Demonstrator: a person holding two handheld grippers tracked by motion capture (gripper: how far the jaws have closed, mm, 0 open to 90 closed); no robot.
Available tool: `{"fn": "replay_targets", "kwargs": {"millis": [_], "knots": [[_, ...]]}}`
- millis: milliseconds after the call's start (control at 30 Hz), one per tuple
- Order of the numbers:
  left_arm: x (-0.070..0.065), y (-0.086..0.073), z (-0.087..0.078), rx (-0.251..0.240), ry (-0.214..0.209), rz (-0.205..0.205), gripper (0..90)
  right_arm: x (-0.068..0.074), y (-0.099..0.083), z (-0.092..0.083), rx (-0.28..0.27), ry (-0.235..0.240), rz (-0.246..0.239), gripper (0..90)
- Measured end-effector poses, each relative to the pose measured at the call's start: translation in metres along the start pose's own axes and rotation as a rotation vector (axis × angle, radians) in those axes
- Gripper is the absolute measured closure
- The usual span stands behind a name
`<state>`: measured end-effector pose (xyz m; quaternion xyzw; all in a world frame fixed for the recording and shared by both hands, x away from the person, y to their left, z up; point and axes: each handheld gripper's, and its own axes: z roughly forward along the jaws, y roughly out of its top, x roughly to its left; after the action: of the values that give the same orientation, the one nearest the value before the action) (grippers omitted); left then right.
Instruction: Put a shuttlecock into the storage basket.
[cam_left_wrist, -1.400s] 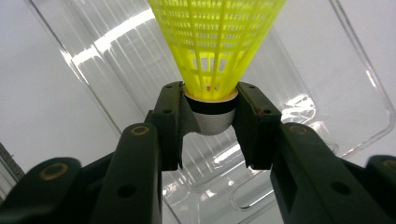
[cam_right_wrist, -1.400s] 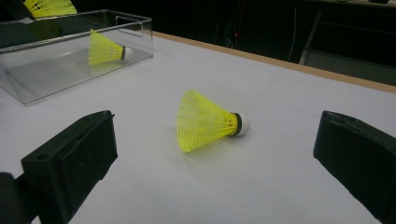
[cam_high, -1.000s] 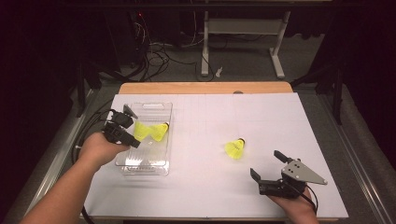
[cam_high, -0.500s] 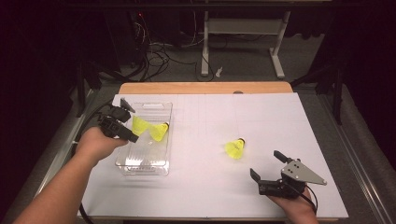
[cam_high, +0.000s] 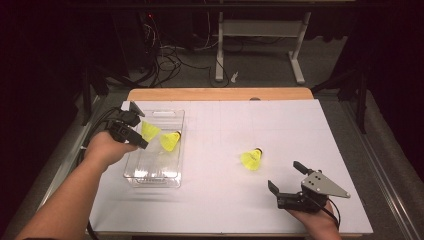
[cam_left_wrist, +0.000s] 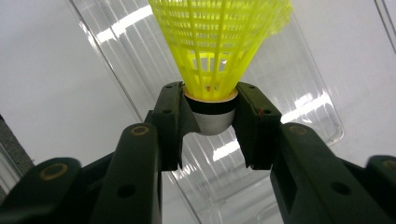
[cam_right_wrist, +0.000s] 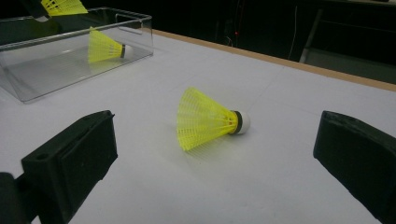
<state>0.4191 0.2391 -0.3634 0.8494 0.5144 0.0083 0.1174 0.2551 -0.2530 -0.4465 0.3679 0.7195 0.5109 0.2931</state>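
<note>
Three yellow shuttlecocks are counted in the high view. The first shuttlecock (cam_high: 149, 130) is clamped by its cork base between the two jaws of the left gripper (cam_high: 131, 131), held over the left part of the clear plastic box (cam_high: 152, 176); in the left gripper view the held cork (cam_left_wrist: 212, 114) is seen pressed from both sides by the pads, with the yellow skirt pointing away from the camera and the box beneath it. A second shuttlecock (cam_high: 170, 141) is lying on its side inside the box, just beside the held one. A third shuttlecock (cam_high: 251, 159) is lying on its side on the white table cover (cam_high: 225, 200), well apart from the box, its cork turned toward the far edge.

One box is present, and two grippers. The right gripper (cam_high: 289, 182) is held low near the front edge of the table, its jaws spread wide with nothing between them; the third shuttlecock (cam_right_wrist: 208, 120) is seen ahead of them in the right gripper view.
</note>
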Motion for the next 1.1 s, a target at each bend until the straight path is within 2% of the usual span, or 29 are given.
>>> {"fn": "replay_targets", "kwargs": {"millis": [267,1100], "knots": [[0.005,0.006,0.01,0.018,0.003,-0.026,64.6,-0.001,0.0,0.0,0.001,0.001,0.0,0.0],[0.008,0.011,0.036,0.056,0.02,-0.054,64.5,-0.001,-0.002,0.001,0.007,0.004,0.005,0.0]]}}
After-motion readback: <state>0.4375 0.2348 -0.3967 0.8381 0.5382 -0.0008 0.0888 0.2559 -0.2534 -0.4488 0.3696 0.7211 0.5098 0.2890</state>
